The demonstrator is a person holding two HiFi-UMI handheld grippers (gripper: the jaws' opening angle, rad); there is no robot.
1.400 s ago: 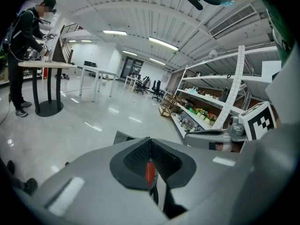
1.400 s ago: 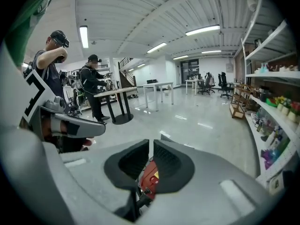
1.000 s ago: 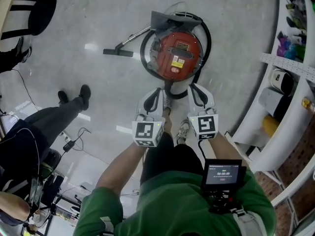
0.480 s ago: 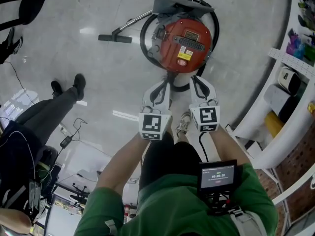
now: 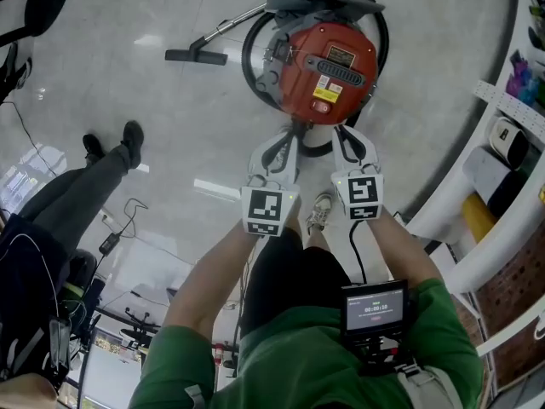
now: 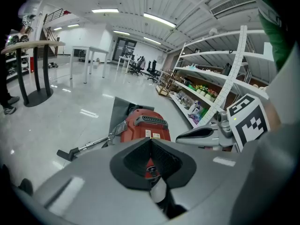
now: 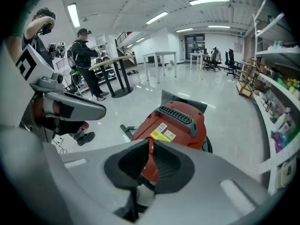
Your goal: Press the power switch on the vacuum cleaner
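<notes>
While the person in the green shirt (image 5: 289,356) stands on the glossy grey floor (image 5: 170,126), the round red vacuum cleaner (image 5: 328,62) sits on this floor directly ahead, near the white shelving (image 5: 511,109) on the right. It has a black ribbed handle (image 5: 341,68) across its top and yellow and white labels (image 5: 325,88) beside the handle. A small round red button (image 5: 322,106) shows on the near part of its top; I cannot tell for sure that this is the power switch. A black hose (image 5: 247,58) curls around the body, and a metal tube with a black floor nozzle (image 5: 196,56) lies to the left of it.

The left hand-held gripper (image 5: 288,136) and the right hand-held gripper (image 5: 341,133) are held side by side, both pointing at the vacuum cleaner. In the head view their tips come close to its near edge, but both gripper views show the red body beyond the tips, apart from them. Both are clenched and grasp nothing: the left one's dark pads meet at the tips, and the right one's show only a thin slit.

A small black screen (image 5: 375,305) hangs on the person's chest. Another person in dark trousers (image 5: 77,203) sits at the left, and two more people stand by a tall round bench (image 7: 112,62) far behind.
</notes>
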